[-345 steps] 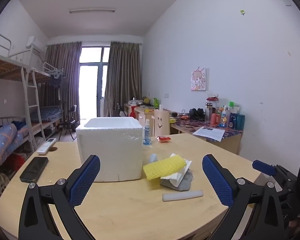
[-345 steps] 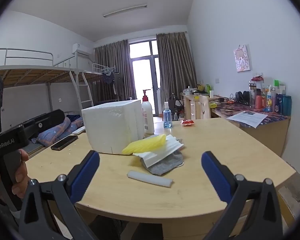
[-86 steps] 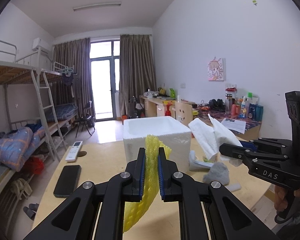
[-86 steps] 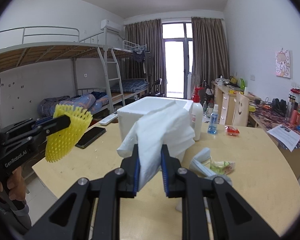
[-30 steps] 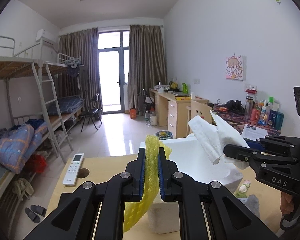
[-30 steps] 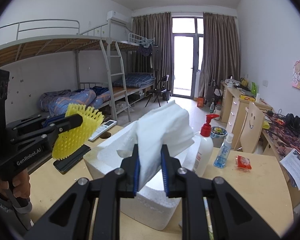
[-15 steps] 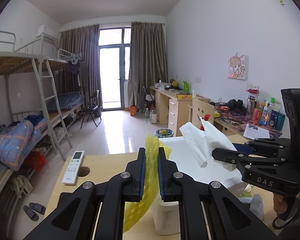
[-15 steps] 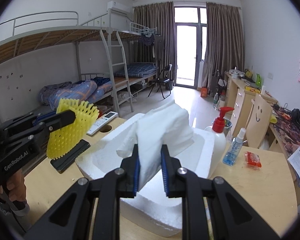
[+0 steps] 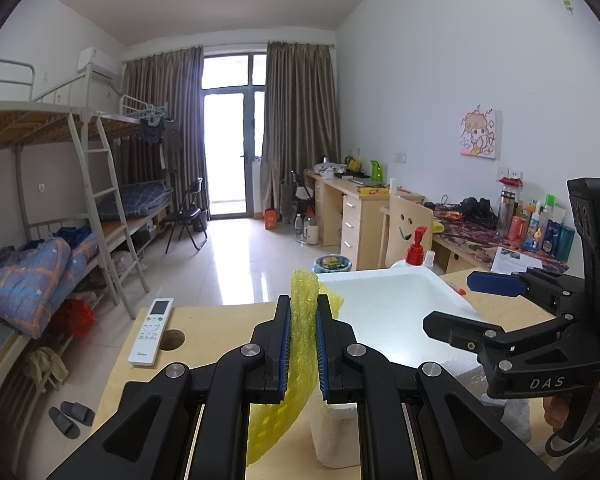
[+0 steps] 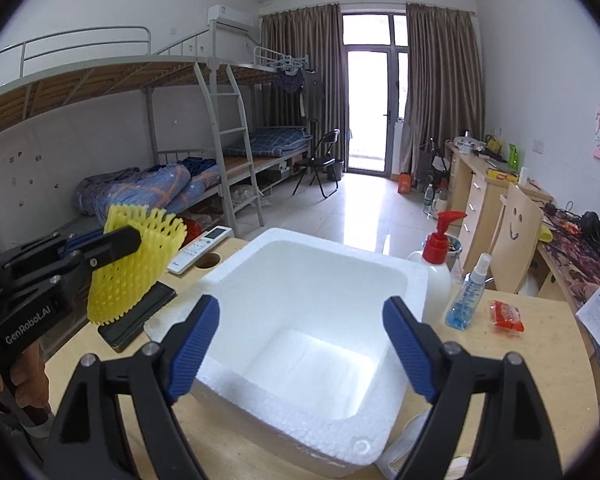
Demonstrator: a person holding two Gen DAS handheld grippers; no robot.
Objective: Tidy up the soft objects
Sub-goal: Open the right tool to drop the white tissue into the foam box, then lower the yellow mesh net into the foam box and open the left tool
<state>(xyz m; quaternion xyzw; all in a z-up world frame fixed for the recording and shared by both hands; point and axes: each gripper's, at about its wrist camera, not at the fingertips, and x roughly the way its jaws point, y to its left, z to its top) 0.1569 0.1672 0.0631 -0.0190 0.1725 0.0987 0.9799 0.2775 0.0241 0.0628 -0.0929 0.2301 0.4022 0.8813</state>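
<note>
The yellow foam net [image 9: 296, 364] hangs pinched between the blue pads of the left gripper [image 9: 302, 344], its top edge poking up above the fingertips and its lower part drooping below them, in front of the near corner of the white foam box [image 10: 312, 320]. From the right wrist camera the same net shows as a flat, ribbed yellow sheet held up to the left of the box, above a dark phone [image 10: 138, 318] that lies on the wooden table [image 10: 540, 360]. The right gripper [image 10: 300, 336] stands over the open box with its jaws spread wide; they have just been opening, and nothing is between the pads, only the bare white inside of the box below them. In the left wrist view one blue pad [image 9: 496, 283] of that gripper reaches across the box's far rim, with a person's hand [image 9: 560, 416] on its handle at the right edge. Just behind the box stand a pump bottle with a red top [image 10: 436, 268] and a small blue spray bottle [image 10: 466, 296], and a red packet [image 10: 506, 316] lies to their right. A white remote control [image 9: 150, 332] rests at the table's far left edge beside a round hole. Beyond the table are a bunk bed [image 10: 180, 128], a desk [image 9: 356, 216] and curtained glass doors [image 9: 224, 136].
</note>
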